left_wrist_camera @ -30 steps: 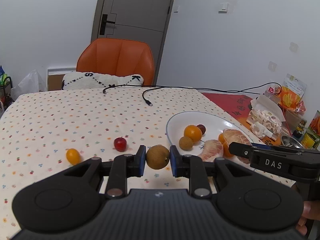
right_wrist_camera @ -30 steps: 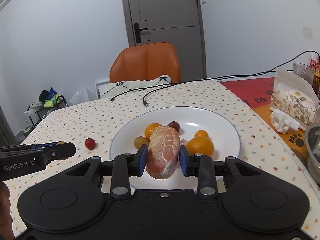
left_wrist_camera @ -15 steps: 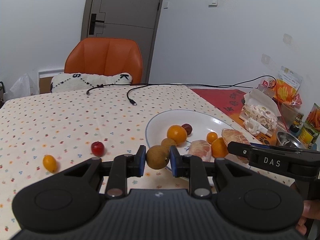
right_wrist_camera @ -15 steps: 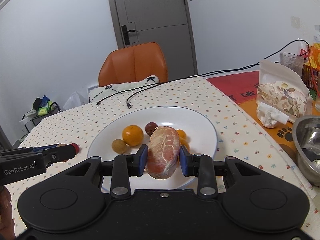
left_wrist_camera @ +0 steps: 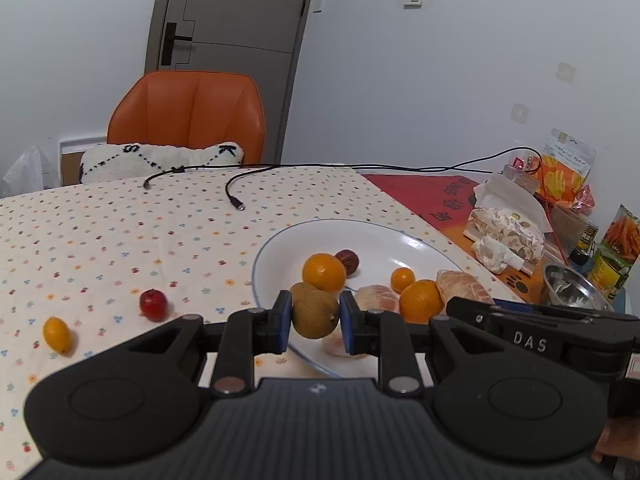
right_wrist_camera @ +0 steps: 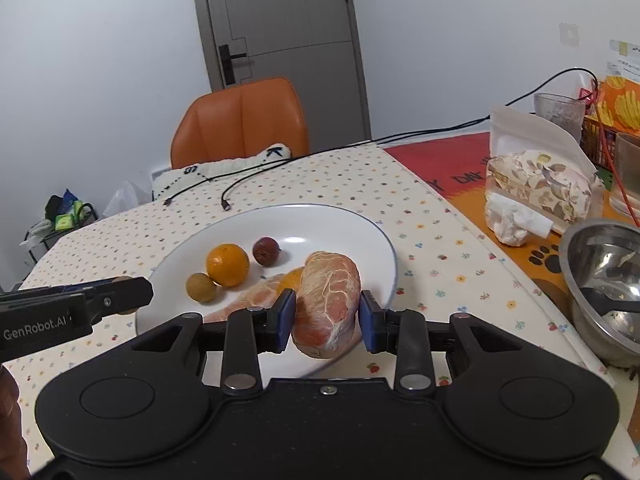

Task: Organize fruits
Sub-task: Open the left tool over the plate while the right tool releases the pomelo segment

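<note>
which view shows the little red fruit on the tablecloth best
The left wrist view. There the red fruit lies in the open on the tablecloth, left of the plate, near a small yellow-orange fruit. In the right wrist view it cannot be seen.

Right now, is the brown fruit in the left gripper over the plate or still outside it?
Over it. The brown fruit, pinched in the left gripper, hangs above the white plate's near rim, unreleased.

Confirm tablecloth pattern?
Cream tablecloth with small scattered multicoloured flower and fruit prints; clearest in the left wrist view.
</note>
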Available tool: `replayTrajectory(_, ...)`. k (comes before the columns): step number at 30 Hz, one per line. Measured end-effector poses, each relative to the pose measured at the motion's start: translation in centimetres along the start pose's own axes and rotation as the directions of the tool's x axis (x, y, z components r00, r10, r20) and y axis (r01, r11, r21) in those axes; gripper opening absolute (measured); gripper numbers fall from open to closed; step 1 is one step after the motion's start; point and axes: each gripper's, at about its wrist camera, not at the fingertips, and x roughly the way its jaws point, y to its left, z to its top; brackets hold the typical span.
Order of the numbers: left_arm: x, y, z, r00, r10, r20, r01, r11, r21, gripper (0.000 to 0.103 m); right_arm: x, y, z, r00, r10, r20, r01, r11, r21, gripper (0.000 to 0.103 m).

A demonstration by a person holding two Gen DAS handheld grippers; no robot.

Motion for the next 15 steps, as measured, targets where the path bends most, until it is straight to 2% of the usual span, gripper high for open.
replayTrajectory(3,0.5,-0.4,0.0,1.000,-0.003,-0.010,0.003,1.000,0.000,0.023,0.0,0.1,0.0,1.000,-0.006,0.000,0.006,1.000,-0.002,0.033)
replayTrajectory(7,0.4,-0.7,0.0,1.000,0.007,-0.015,-0.007,1.000,0.012,0.025,0.1,0.5,0.0,1.000,0.006,-0.011,-0.006,1.000,0.000,0.039)
replayTrajectory(9,0.2,-0.4,0.0,1.000,0.010,-0.018,-0.010,1.000,0.011,0.029,0.0,0.8,0.0,1.000,0.029,-0.011,-0.029,1.000,-0.001,0.044)
replayTrajectory(11,-0.1,0.1,0.0,1.000,0.023,-0.016,-0.023,1.000,-0.008,0.037,-0.2,1.3,0.0,0.999,0.048,-0.013,-0.048,0.999,-0.007,0.046)
replayTrajectory(15,-0.9,1.7,-0.1,0.998,0.055,-0.012,-0.055,0.997,-0.045,0.041,-0.5,2.3,-0.1,0.996,0.089,-0.015,-0.089,0.996,-0.022,0.049)
